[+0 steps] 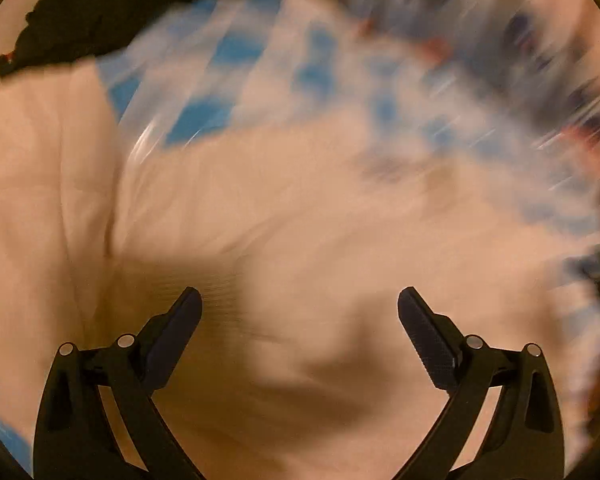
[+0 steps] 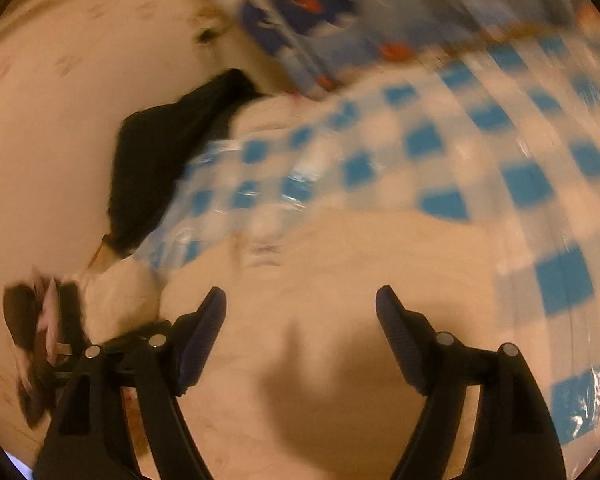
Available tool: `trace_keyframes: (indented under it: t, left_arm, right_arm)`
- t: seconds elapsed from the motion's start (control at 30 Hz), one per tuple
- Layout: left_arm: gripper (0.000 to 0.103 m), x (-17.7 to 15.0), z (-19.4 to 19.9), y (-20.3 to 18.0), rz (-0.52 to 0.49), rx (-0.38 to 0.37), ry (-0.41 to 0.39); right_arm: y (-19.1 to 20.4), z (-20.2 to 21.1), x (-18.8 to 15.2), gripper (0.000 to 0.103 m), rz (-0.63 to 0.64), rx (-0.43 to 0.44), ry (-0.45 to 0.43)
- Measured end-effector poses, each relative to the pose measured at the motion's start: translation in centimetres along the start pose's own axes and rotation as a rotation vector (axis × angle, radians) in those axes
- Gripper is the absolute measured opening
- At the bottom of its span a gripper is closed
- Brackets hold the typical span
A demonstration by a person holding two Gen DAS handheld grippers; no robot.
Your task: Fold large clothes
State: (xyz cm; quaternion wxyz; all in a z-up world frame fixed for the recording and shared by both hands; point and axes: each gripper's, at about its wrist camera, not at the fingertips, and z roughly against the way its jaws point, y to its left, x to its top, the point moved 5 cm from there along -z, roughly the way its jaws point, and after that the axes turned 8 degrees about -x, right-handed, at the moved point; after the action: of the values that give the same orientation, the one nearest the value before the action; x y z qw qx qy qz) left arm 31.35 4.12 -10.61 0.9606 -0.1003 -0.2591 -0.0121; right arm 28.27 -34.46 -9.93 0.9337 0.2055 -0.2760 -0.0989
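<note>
Left tool (image 1: 300, 300) and right tool (image 2: 300, 300) stood wide and empty above the pale garment (image 1: 300, 220), which lay rumpled; folding appeared largely outstanding.

A pale cream garment (image 2: 340, 280) lies near, on a blue-and-white checked cover (image 2: 500, 168), with a black cloth (image 2: 160, 160) at far left.
</note>
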Motion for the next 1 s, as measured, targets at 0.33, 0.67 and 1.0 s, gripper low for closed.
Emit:
trace_keyframes:
  t: [0.33, 0.67, 1.0]
  left_arm:
    - [0.097, -1.9, -1.8, 1.7, -0.034, 0.031, -0.023]
    - [0.097, -2.5, -1.9, 2.2, -0.047, 0.033, -0.047]
    - [0.097, -2.4, -1.7, 1.4, -0.059, 0.044, -0.070]
  right_arm:
    - [-3.7, 5.0, -4.1, 0.068, -0.092, 0.336, 0.053]
    - [-6.9, 2.9, -6.6, 0.052, -0.239, 0.243, 0.107]
    - [-3.4, -7.4, -0.9, 0.084, -0.091, 0.109, 0.092]
